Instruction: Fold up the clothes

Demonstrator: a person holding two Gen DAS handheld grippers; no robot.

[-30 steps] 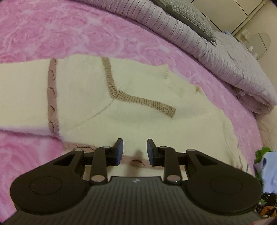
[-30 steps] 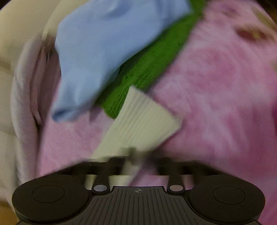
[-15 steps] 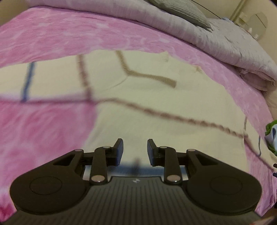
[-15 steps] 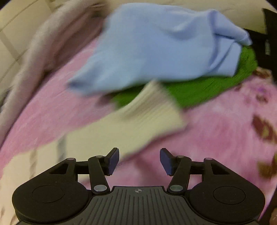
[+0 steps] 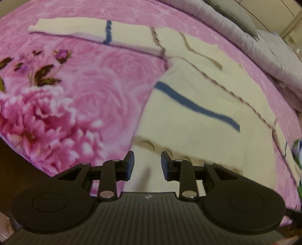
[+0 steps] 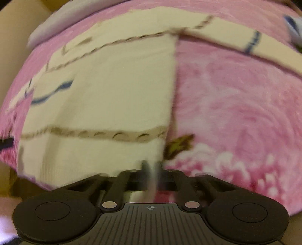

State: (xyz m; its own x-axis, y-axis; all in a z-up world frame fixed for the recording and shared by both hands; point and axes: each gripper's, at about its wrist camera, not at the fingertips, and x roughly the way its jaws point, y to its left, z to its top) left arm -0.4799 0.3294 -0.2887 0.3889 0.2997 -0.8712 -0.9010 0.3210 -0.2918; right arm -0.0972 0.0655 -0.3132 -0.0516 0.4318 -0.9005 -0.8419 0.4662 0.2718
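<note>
A cream knitted sweater [image 5: 198,90] with blue and tan stripes lies spread flat on a pink floral blanket [image 5: 66,98], one sleeve stretched out to the far left. My left gripper [image 5: 147,164] is open and empty over the sweater's bottom hem. In the right wrist view the same sweater [image 6: 113,90] fills the left half. My right gripper [image 6: 151,169] is blurred; its jaws look closed at the hem's right corner, and whether they pinch the cloth is unclear.
A folded grey-lilac duvet [image 5: 264,37] and a grey pillow [image 5: 232,17] lie along the far side of the bed. The bed's near edge [image 5: 28,160] drops off at the left. Blue and green clothes [image 5: 297,150] peek in at the right.
Both grippers have swung from the upper sweater and the clothes pile down to the bottom hem. The right gripper was open half a second ago and its jaws now look closed.
</note>
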